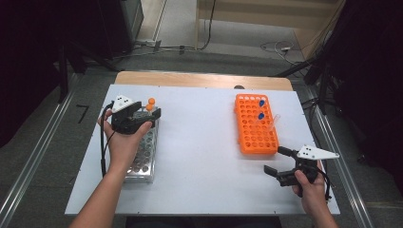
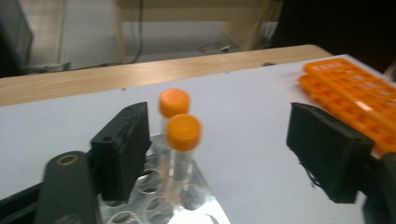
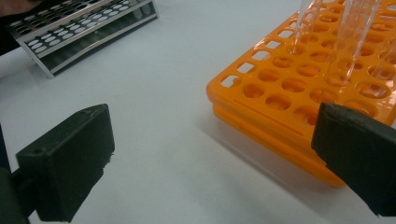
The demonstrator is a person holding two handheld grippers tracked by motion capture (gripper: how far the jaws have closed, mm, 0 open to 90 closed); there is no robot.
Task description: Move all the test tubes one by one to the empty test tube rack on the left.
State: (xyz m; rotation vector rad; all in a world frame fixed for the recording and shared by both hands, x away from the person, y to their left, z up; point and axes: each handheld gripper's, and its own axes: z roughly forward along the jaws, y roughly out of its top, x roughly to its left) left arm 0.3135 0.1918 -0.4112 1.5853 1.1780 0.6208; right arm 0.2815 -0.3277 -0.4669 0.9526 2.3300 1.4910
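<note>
- the left gripper (image 1: 145,114) sits over the far end of the metal rack (image 1: 144,159) on the left part of the white tabletop (image 1: 199,156), held in the person's left hand (image 1: 122,142).
- its fingers (image 2: 122,149) stand wide apart and press on nothing.
- two orange-capped tubes (image 2: 182,140) stand upright in the far holes of the metal rack; in the left gripper view they rise between the fingers, just beside the left-hand one, with a wide gap to the other.
- whether the near tube touches that finger cannot be told.
- the right gripper (image 1: 275,161) lies low near the tabletop's near right corner, in the right hand (image 1: 309,187), just beside the near end of the orange rack (image 1: 255,126).
- its fingers (image 3: 70,158) are also spread wide, with bare tabletop between them.
- the orange rack holds two blue-capped tubes (image 1: 261,109) toward its far end and clear tubes (image 3: 350,37) standing tilted in its holes.
</note>
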